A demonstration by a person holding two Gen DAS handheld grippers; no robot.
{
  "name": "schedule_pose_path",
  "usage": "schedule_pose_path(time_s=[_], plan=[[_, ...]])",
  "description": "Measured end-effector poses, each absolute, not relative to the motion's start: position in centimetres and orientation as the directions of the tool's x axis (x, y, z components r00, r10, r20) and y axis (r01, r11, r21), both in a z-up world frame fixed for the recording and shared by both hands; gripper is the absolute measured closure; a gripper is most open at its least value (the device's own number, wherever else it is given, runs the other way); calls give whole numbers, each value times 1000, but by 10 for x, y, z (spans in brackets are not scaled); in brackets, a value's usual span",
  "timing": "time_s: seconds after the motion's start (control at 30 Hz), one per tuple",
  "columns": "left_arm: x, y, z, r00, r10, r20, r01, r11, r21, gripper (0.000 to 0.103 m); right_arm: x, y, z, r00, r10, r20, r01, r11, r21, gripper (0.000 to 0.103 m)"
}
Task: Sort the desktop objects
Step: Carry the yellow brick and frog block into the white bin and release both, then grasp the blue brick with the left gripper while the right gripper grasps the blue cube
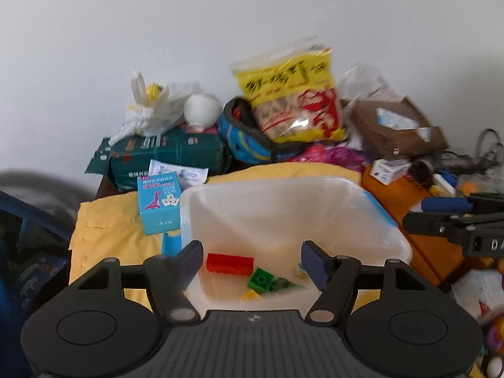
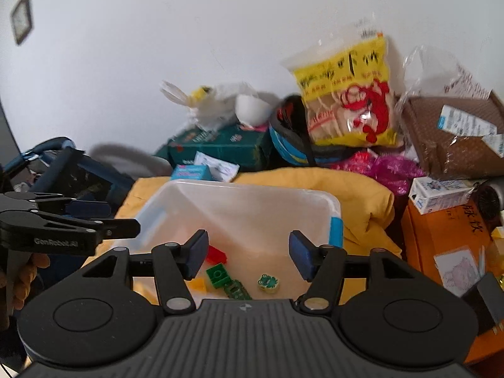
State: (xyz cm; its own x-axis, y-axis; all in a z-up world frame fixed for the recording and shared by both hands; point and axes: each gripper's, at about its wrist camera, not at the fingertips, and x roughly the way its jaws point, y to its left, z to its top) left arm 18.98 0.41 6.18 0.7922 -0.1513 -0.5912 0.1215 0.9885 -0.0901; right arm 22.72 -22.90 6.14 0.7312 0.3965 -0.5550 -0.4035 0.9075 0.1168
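Observation:
A clear plastic bin (image 1: 390, 230) stands on a yellow cloth (image 1: 107, 230). In it lie a red brick (image 1: 230, 263), a green brick (image 1: 260, 280), a yellow piece (image 1: 250, 296) and a small frog token (image 2: 268, 282). My left gripper (image 1: 252, 263) is open and empty, held over the bin's near edge. My right gripper (image 2: 248, 253) is open and empty too, over the same bin (image 2: 334, 208); the red brick (image 2: 216, 255) and green brick (image 2: 217, 275) lie below it. Each gripper shows at the side of the other's view.
A blue dinosaur card box (image 1: 158, 203) lies left of the bin. Behind are a green carton (image 1: 170, 154), a yellow snack bag (image 1: 293, 94), a helmet (image 1: 242, 138), a brown box (image 1: 393, 126) and an orange box (image 2: 441, 236) with a small white carton (image 2: 438, 195).

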Motion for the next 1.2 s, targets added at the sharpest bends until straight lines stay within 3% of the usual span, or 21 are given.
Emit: schedule_pose_path(time_s=[0.1,0.33,0.53,0.63,0.67,0.97,1.0,1.03,1.1,1.17,1.2], plan=[[145,1,42,812,-150,-564,136,988,-67,30,189,-238,45,770,364,-523,-395,917,57,31],[66,-26,-27,733,-196,-652,161,980,-114,30,137,-253,-24,707,271,-653,-325,945,40,31],[48,-64,-61,666,-247,-704,285,956,-65,31,124,-258,-62,655,221,-723,-311,950,9,39],[49,-73,-76,645,-252,-722,313,948,-52,50,125,-259,-67,646,212,-733,-310,951,2,39],[52,-75,-82,627,-246,-739,313,949,-51,61,121,-261,-71,644,210,-736,-312,950,-1,40],[60,-88,-100,585,-261,-768,329,942,-68,62,131,-258,-87,615,203,-762,-309,951,4,40],[59,-87,-100,586,-265,-766,332,941,-71,68,132,-257,-89,615,203,-762,-312,950,1,40],[60,-86,-100,585,-268,-766,332,940,-75,73,134,-256,-90,613,205,-763,-318,948,0,42],[61,-83,-100,581,-273,-767,324,942,-90,74,138,-253,-94,605,200,-771,-321,947,-5,58],[62,-81,-99,578,-278,-767,320,942,-100,75,143,-252,-96,599,203,-775,-311,950,8,58],[62,-80,-98,581,-278,-765,320,942,-99,75,144,-252,-99,592,205,-779,-313,950,11,64]])
